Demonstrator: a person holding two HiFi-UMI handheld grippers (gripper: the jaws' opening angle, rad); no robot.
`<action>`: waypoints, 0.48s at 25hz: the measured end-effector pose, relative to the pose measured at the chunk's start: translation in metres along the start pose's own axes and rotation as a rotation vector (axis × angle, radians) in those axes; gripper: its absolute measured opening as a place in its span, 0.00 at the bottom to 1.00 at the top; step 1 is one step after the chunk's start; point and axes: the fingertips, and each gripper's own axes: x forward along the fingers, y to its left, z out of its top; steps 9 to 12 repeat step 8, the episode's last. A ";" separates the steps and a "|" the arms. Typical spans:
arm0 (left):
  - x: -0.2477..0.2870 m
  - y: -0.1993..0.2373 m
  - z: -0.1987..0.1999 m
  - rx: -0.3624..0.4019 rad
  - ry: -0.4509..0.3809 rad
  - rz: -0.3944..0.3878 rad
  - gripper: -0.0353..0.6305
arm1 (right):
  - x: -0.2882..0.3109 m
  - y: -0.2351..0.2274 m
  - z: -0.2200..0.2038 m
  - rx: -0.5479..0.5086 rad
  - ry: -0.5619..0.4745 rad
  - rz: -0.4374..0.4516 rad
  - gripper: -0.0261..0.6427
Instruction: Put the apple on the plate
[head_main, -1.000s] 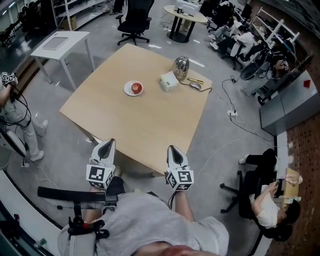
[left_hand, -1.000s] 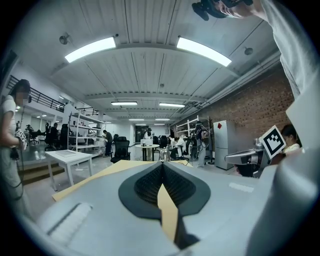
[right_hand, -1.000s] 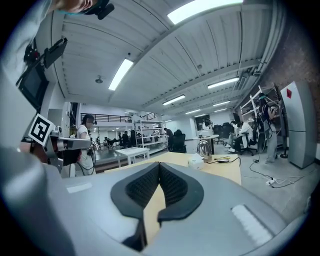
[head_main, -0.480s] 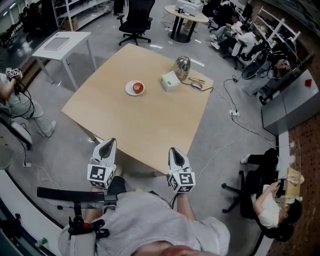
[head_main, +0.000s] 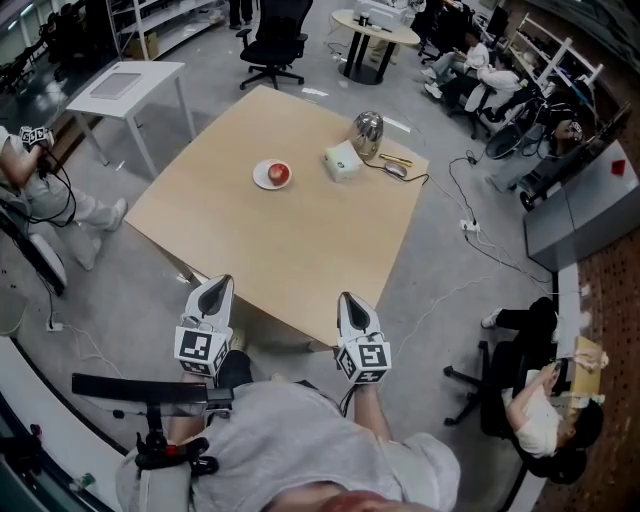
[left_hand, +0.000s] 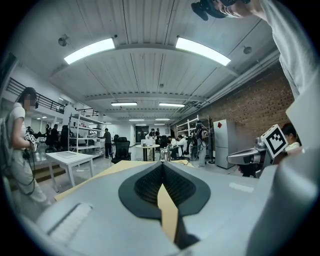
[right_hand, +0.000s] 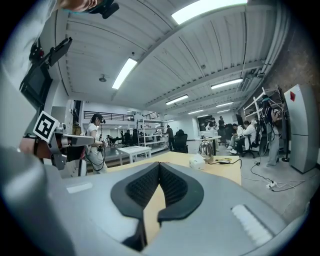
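Apple (head_main: 279, 174) sits on the small white plate (head_main: 259, 178) in the far half of the wooden bench (head_main: 280, 250), closer to the far corner than to the near one. To its right, by the far right edge, stand a white box (head_main: 341, 161) and a shiny metal kettle (head_main: 367, 133), near each other and apart from the plate. Both claws are well away from the apple. The left claw (head_main: 214, 290) hangs just off the near left edge, its pads pressed together with nothing between them. The right claw (head_main: 350, 303) is at the near corner, likewise pressed together and empty, pointing across the bench.
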 end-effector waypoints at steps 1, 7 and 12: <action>0.000 0.000 0.000 0.000 0.001 0.001 0.08 | 0.000 0.000 0.000 0.000 0.001 0.001 0.05; -0.006 0.000 0.000 0.002 0.005 0.005 0.08 | -0.003 0.001 -0.001 0.016 0.003 0.003 0.05; -0.007 0.000 0.000 0.002 0.005 0.005 0.08 | -0.003 0.002 -0.002 0.020 0.004 0.003 0.05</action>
